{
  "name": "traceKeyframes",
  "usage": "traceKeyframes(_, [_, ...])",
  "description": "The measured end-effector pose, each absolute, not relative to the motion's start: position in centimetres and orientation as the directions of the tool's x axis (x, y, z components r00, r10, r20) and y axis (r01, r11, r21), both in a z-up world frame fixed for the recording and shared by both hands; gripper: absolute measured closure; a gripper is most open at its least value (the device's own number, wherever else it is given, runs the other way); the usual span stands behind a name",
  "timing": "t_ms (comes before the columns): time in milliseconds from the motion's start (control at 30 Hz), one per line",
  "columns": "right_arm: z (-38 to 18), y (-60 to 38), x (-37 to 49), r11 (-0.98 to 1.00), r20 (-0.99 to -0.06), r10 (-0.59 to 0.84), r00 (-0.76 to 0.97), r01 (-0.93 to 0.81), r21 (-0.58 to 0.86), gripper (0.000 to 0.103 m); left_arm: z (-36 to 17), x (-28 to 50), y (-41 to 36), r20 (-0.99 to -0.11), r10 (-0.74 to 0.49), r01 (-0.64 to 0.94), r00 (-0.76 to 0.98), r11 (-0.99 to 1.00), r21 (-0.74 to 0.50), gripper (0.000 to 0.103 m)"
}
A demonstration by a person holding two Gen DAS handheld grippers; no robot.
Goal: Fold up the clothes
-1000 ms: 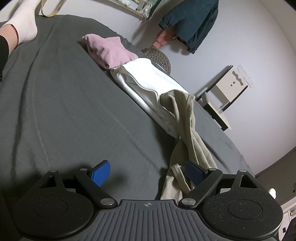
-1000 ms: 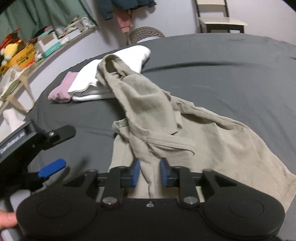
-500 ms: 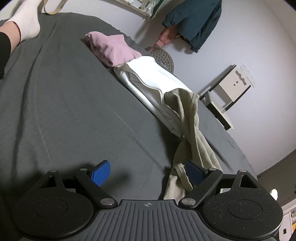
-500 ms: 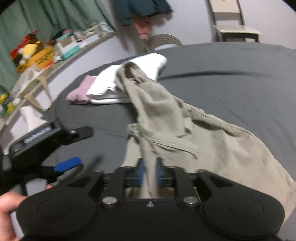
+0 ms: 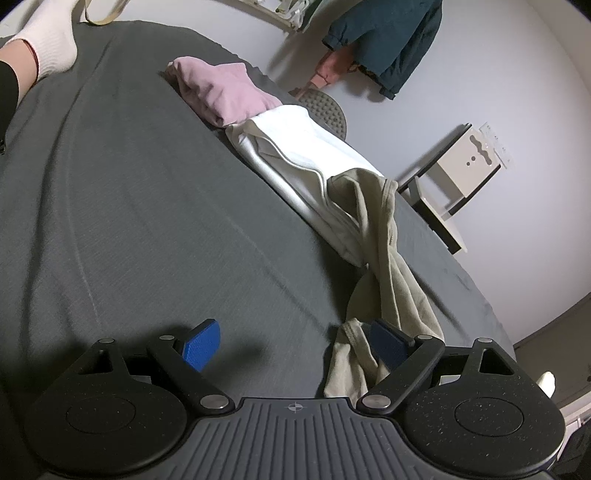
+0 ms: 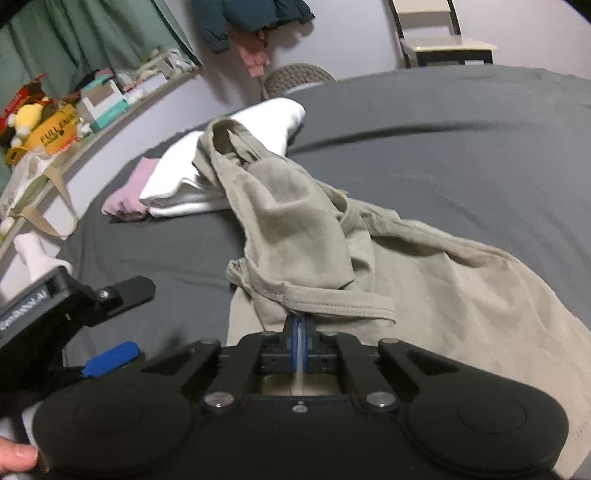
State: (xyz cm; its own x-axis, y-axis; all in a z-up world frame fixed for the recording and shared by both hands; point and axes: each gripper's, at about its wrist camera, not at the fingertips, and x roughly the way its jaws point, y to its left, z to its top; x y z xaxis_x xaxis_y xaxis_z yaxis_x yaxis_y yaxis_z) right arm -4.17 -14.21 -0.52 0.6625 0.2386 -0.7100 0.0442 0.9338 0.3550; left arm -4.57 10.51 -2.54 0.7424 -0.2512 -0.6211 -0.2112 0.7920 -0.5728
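Note:
A crumpled khaki garment (image 6: pixel 373 258) lies on the dark grey bed sheet (image 6: pixel 461 140), one end draped over a folded white garment (image 6: pixel 229 147). My right gripper (image 6: pixel 300 328) is shut on the khaki garment's near hem, a thin fold of cloth pinched between the blue pads. In the left wrist view the khaki garment (image 5: pixel 391 280) trails down to the right finger. My left gripper (image 5: pixel 293 341) is open above the sheet (image 5: pixel 147 221), its right pad (image 5: pixel 386 341) against the cloth's edge. The left gripper (image 6: pixel 110 356) also shows at lower left of the right wrist view.
A folded pink garment (image 5: pixel 221 92) lies beyond the white garment (image 5: pixel 295 147) near the bed's far edge. A person's socked foot (image 5: pixel 48 37) rests at the bed's upper left. Beyond the bed are a white chair (image 6: pixel 439 40), a round woven stool (image 6: pixel 299 75), hanging jackets (image 5: pixel 384 33) and a cluttered shelf (image 6: pixel 74 107).
My right gripper has closed on the khaki garment's hem, going from open a second ago to shut now. The left gripper stayed open and shifted slightly toward the cloth.

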Motion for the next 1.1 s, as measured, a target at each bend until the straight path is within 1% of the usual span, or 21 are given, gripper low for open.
traceKeyframes(67, [0.1, -14.1, -4.7, 0.937, -0.681, 0.258, 0.686, -0.005, 0.350, 0.101, -2.6, -4.6, 10.6, -0.621, -0.247, -0.215, 0.744, 0.791, -0.572, 0.014])
traceKeyframes(200, [2.6, -14.0, -7.0, 0.912, -0.579, 0.374, 0.725, -0.175, 0.370, 0.102, -2.4, -4.7, 10.8, -0.612, -0.234, -0.221, 0.755, 0.788, -0.574, 0.014])
traceKeyframes(267, [4.3, -14.0, -8.7, 0.896, -0.524, 0.429, 0.736, -0.272, 0.352, 0.102, -2.1, -4.8, 10.9, -0.595, -0.234, -0.214, 0.769, 0.782, -0.585, 0.014])
traceKeyframes(333, [5.9, -14.6, -10.3, 0.878, -0.492, 0.471, 0.732, -0.337, 0.339, 0.102, -1.7, -4.9, 11.0, -0.570, -0.246, -0.190, 0.784, 0.779, -0.598, 0.014])
traceKeyframes(400, [6.7, -15.2, -11.0, 0.893, -0.521, 0.445, 0.728, -0.323, 0.312, 0.102, -1.3, -5.1, 10.9, -0.541, -0.252, -0.162, 0.802, 0.780, -0.604, 0.014])
traceKeyframes(500, [6.4, -16.5, -11.4, 0.901, -0.542, 0.430, 0.722, -0.308, 0.306, 0.102, -0.9, -5.2, 10.8, -0.532, -0.240, -0.157, 0.812, 0.788, -0.595, 0.014])
traceKeyframes(533, [6.0, -16.6, -11.5, 0.918, -0.556, 0.393, 0.732, -0.280, 0.281, 0.102, -1.0, -5.2, 10.7, -0.537, -0.244, -0.158, 0.807, 0.788, -0.596, 0.014])
traceKeyframes(667, [3.3, -18.0, -10.7, 0.952, -0.641, 0.270, 0.719, -0.099, 0.290, 0.101, -1.5, -5.2, 10.3, -0.560, -0.257, -0.157, 0.788, 0.796, -0.585, 0.014])
traceKeyframes(733, [2.0, -18.6, -10.6, 0.955, -0.659, 0.240, 0.712, -0.053, 0.291, 0.097, -1.6, -5.2, 10.2, -0.568, -0.255, -0.158, 0.782, 0.801, -0.577, 0.014])
traceKeyframes(767, [1.7, -18.8, -10.7, 0.956, -0.663, 0.223, 0.714, -0.028, 0.291, 0.092, -1.7, -5.2, 10.2, -0.571, -0.256, -0.158, 0.780, 0.802, -0.576, 0.014])
traceKeyframes(800, [1.6, -19.0, -10.9, 0.952, -0.666, 0.231, 0.710, -0.025, 0.304, 0.082, -1.7, -5.2, 10.2, -0.571, -0.255, -0.160, 0.780, 0.801, -0.577, 0.014])
traceKeyframes(867, [1.9, -18.9, -11.4, 0.950, -0.650, 0.236, 0.723, -0.030, 0.312, 0.074, -1.8, -5.2, 10.2, -0.571, -0.254, -0.164, 0.780, 0.799, -0.579, 0.014])
traceKeyframes(933, [2.3, -18.0, -11.8, 0.957, -0.650, 0.240, 0.721, -0.062, 0.285, 0.074, -1.8, -5.1, 10.2, -0.573, -0.253, -0.166, 0.780, 0.798, -0.579, 0.014])
traceKeyframes(1000, [2.7, -16.4, -12.0, 0.970, -0.661, 0.223, 0.717, -0.095, 0.224, 0.072, -1.8, -5.0, 10.1, -0.576, -0.256, -0.166, 0.777, 0.798, -0.579, 0.014])
traceKeyframes(1100, [2.9, -14.6, -11.6, 0.986, -0.673, 0.161, 0.722, -0.088, 0.142, 0.072, -1.9, -5.1, 10.0, -0.582, -0.260, -0.166, 0.770, 0.800, -0.577, 0.014])
